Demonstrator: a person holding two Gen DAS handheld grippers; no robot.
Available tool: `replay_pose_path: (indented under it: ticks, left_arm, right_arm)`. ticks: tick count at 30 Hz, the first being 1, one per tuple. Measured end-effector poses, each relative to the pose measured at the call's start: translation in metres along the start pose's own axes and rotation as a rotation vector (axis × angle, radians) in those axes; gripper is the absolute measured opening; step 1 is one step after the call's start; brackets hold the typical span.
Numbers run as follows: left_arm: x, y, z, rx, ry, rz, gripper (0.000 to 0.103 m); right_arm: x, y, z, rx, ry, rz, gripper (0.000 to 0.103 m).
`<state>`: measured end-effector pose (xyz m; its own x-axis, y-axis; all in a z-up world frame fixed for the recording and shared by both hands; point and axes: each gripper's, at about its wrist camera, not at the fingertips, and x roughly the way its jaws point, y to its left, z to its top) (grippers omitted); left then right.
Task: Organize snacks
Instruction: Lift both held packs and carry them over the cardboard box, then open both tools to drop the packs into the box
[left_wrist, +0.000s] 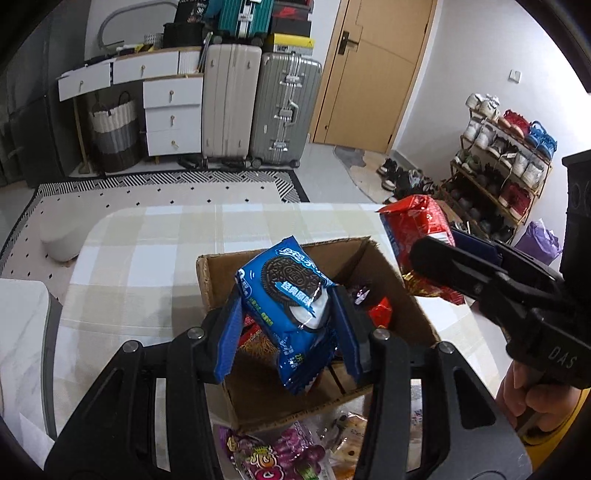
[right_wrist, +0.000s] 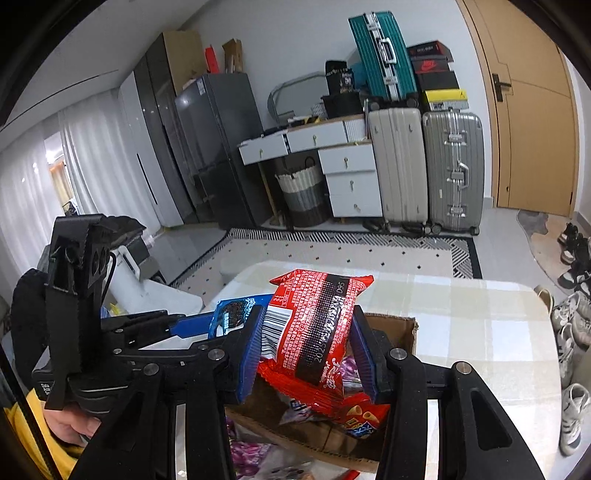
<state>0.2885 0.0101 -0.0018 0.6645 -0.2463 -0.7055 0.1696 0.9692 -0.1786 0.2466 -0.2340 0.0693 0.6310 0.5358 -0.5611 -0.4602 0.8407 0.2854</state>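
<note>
The box (left_wrist: 399, 295), an open cardboard carton, stands on the bench (left_wrist: 147, 251), which carries a beige checked cloth. All positions below refer to the box.

Left gripper (left_wrist: 291, 325): its blue pads pinch the Oreo pack (left_wrist: 291, 295) from both sides. The pack is held upright and tilted, above the box's near-left part, with its lower end hanging down towards the opening. The pack is clear of the box floor.

Right gripper (right_wrist: 308, 354): its blue pads pinch the red pack (right_wrist: 317, 332), a shiny red snack bag with a barcode and a dark printed band. In the left wrist view this pack (left_wrist: 417, 221) sits above and beyond the box's right wall, and the gripper's black body reaches in from the right of the box. A hand (left_wrist: 535, 398) grips the handle, with a yellow sleeve (right_wrist: 33, 435) behind it.

Inside the box: several small wrappers (left_wrist: 380, 310), red and purple, lie on the floor against the right wall.

In front of the box, on the bench: a purple bag (left_wrist: 273, 450) and further snack packets lie just beside the near wall.

Beyond the box, past the far bench edge: a patterned rug (left_wrist: 184, 192), two upright suitcases (left_wrist: 258, 107) and a white drawer unit (left_wrist: 170, 114). A shoe rack (left_wrist: 506, 158) stands to the right of the box, by the wall.
</note>
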Motion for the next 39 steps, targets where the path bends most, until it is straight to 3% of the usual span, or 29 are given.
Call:
replay_pose_path:
  ticks: [8, 16, 28, 39]
  left_arm:
    - [0.060, 0.008, 0.004, 0.003, 0.058, -0.001, 0.043]
    - [0.100, 0.015, 0.008, 0.003, 0.080, -0.002, 0.043]
    - [0.114, 0.025, 0.014, -0.008, 0.072, 0.016, 0.043]
    - [0.072, 0.030, -0.003, -0.011, 0.032, 0.027, 0.044]
  right_arm:
    - [0.044, -0.021, -0.014, 0.039, 0.090, 0.003, 0.045]
    - [0.058, -0.025, -0.029, 0.036, 0.109, -0.013, 0.045]
    - [0.069, -0.027, -0.037, 0.050, 0.143, -0.023, 0.045]
    - [0.079, -0.021, -0.038, 0.039, 0.189, -0.026, 0.045]
